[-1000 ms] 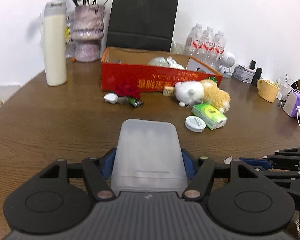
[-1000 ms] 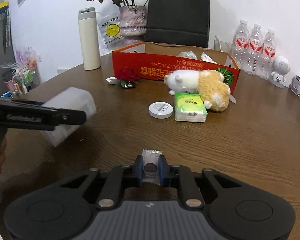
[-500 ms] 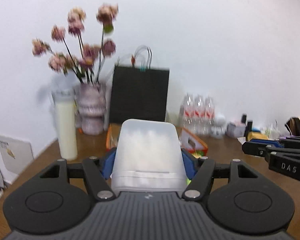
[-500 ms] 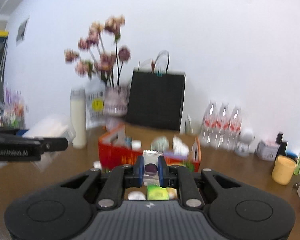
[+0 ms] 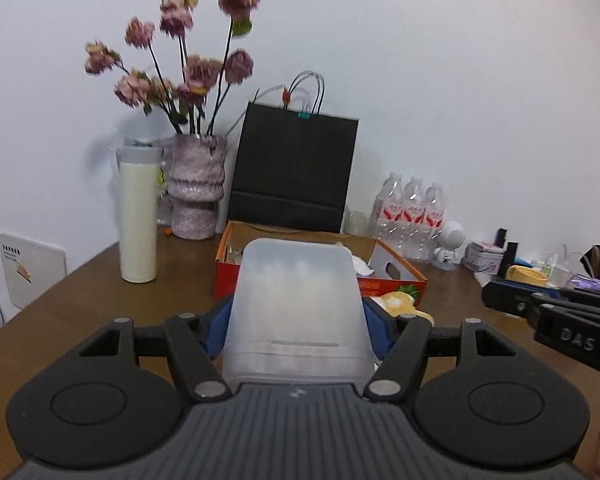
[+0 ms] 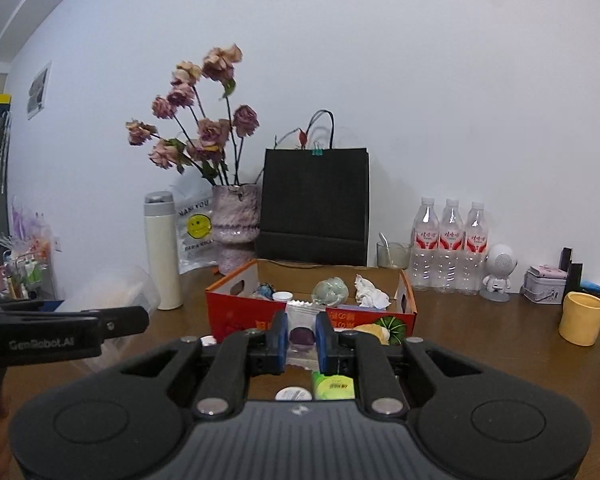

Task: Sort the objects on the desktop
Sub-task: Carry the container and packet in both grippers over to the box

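My left gripper [image 5: 296, 320] has its blue fingers [image 5: 214, 330] clamped on a frosted translucent plastic box [image 5: 296, 312], held up off the brown wooden tabletop [image 5: 100, 292] and blocking most of my view of the red cardboard box [image 5: 396, 276] behind it. My right gripper [image 6: 302, 338] pinches a small clear sachet with a dark purple sweet [image 6: 301, 334] in front of that red box, which already holds a crumpled white tissue [image 6: 370, 292] and a pale green ball [image 6: 331, 290]. Behind it stand a black paper bag [image 6: 314, 204], a mottled pink vase of dried roses [image 6: 236, 224] and a white flask [image 6: 162, 256]. Below my right fingers lie a green tissue pack [image 6: 334, 386] and a round white tin [image 6: 293, 394].
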{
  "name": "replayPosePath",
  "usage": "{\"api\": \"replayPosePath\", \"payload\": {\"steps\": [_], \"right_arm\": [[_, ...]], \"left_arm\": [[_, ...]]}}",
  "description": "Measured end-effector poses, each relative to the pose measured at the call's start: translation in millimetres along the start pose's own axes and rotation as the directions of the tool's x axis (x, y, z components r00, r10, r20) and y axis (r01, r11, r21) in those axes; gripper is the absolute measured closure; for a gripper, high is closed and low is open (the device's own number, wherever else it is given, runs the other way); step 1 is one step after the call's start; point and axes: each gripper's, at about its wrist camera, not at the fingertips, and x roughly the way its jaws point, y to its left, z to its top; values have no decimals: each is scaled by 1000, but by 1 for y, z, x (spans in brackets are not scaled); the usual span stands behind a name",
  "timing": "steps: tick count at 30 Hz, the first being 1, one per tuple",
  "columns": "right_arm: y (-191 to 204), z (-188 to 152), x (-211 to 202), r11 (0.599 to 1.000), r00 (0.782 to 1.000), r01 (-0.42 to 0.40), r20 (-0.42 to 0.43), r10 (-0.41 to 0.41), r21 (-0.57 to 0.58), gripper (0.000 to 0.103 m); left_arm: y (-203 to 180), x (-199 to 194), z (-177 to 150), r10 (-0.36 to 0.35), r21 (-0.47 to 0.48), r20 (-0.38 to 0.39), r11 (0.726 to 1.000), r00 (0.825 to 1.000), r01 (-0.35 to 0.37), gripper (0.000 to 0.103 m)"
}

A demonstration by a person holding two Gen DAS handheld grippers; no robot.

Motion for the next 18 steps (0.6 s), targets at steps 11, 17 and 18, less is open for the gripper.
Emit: {"api": "replayPosePath", "payload": {"steps": [11, 17, 18], "right_arm": [[-52, 54, 154, 1000, 1000, -7, -21, 7, -1, 90], [-89, 87, 272, 998, 988, -41, -150, 48, 53, 90], [-95, 91, 292, 997, 981, -44, -184, 56, 69, 90]], "left_arm": [[-4, 178, 68, 5, 11, 8, 1000, 1000, -5, 35], [6, 296, 104, -20, -48, -127, 999, 992, 14, 35], [9, 321, 107, -18, -45, -170, 999, 985, 11, 35]]}}
